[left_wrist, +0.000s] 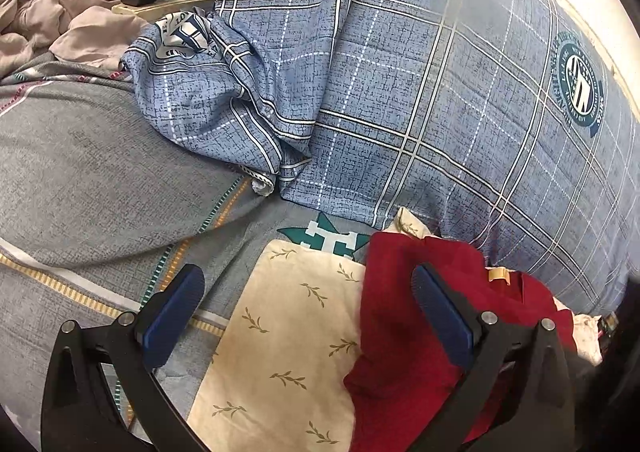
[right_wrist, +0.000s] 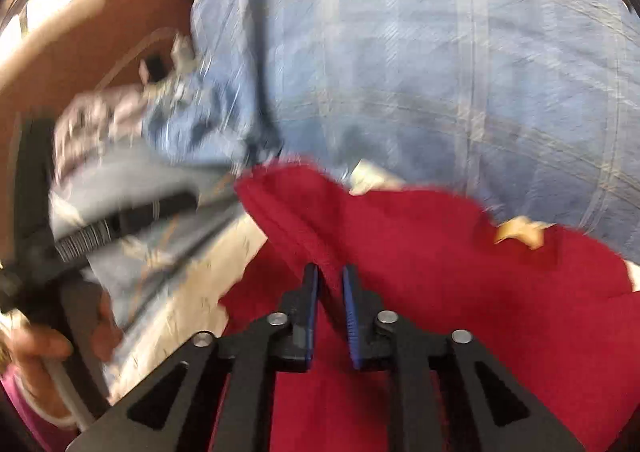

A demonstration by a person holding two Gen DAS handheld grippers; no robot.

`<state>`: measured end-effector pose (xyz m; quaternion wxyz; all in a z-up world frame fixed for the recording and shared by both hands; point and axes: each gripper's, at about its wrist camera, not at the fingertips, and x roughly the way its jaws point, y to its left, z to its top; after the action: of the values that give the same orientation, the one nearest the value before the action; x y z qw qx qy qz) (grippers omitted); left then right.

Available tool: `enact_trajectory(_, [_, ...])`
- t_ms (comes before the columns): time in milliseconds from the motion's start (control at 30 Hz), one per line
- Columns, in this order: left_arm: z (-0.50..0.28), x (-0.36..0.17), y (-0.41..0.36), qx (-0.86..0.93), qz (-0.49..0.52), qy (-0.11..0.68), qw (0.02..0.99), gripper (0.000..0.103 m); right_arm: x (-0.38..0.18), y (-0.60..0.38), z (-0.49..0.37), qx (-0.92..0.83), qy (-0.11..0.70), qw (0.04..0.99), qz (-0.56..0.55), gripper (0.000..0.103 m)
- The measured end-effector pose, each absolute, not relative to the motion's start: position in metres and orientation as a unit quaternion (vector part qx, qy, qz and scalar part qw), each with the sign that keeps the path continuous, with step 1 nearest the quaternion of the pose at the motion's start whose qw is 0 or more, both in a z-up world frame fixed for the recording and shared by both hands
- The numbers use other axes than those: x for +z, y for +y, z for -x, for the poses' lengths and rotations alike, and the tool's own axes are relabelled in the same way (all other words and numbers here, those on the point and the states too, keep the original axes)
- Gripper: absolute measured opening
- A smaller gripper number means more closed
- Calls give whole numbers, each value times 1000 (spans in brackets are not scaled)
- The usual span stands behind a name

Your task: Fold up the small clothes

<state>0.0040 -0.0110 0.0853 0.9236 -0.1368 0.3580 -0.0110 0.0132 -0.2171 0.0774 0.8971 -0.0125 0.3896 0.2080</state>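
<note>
On the bed (left_wrist: 88, 156), the red garment (left_wrist: 404, 316) lies over a cream leaf-print cloth (left_wrist: 280, 332). Right gripper (right_wrist: 330, 284) narrow, pinching a red fold; left gripper (left_wrist: 308, 316) wide, empty. Step: folding. Next: carry the fold across evenly.

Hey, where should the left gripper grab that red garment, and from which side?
Take the red garment at its free left edge, where it lies over the cream cloth. Come from the left gripper's own side, jaws straddling the edge. The right gripper already pinches a raised fold, so this spreads the hold.
</note>
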Motion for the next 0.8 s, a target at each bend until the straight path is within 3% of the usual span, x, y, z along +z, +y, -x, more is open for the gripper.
enact_trajectory(33, [-4, 84, -12, -14, 136, 361, 923, 103, 67, -211, -15, 207, 408, 889, 22, 42])
enact_trajectory(100, [-3, 83, -17, -22, 130, 366, 921, 103, 54, -215, -16, 200, 438, 876, 10, 41])
enact_trajectory(200, [-1, 84, -27, -38, 113, 362, 925, 103, 74, -253, 5, 182, 417, 890, -21, 43])
enact_trajectory(333, [-1, 77, -47, -56, 84, 374, 922, 103, 104, -343, 39, 43, 367, 929, -19, 71])
enact_trajectory(433, [-4, 66, -60, -55, 50, 393, 916, 103, 104, -415, 35, -71, 380, 920, -72, 71])
enact_trajectory(533, [-4, 56, -72, -56, 28, 402, 913, 103, 79, -462, 18, -68, 415, 890, -178, 71])
enact_trajectory(600, [-3, 52, -77, -59, 17, 406, 912, 103, 64, -470, 1, -27, 429, 876, -220, 67])
enact_trajectory(633, [-4, 49, -79, -60, 11, 408, 911, 103, 59, -469, -5, -20, 434, 875, -215, 52])
enact_trajectory(667, [-4, 47, -82, -62, 2, 412, 909, 103, 57, -466, -11, -28, 436, 879, -192, 25])
enact_trajectory(700, [-4, 45, -84, -64, -3, 414, 908, 103, 55, -461, -13, -29, 435, 883, -176, 25])
enact_trajectory(733, [-4, 44, -85, -65, -7, 415, 907, 103, 60, -460, -13, -29, 430, 888, -161, 15])
enact_trajectory(800, [-3, 45, -87, -71, -9, 415, 907, 103, 77, -455, -7, -35, 406, 906, -116, 11])
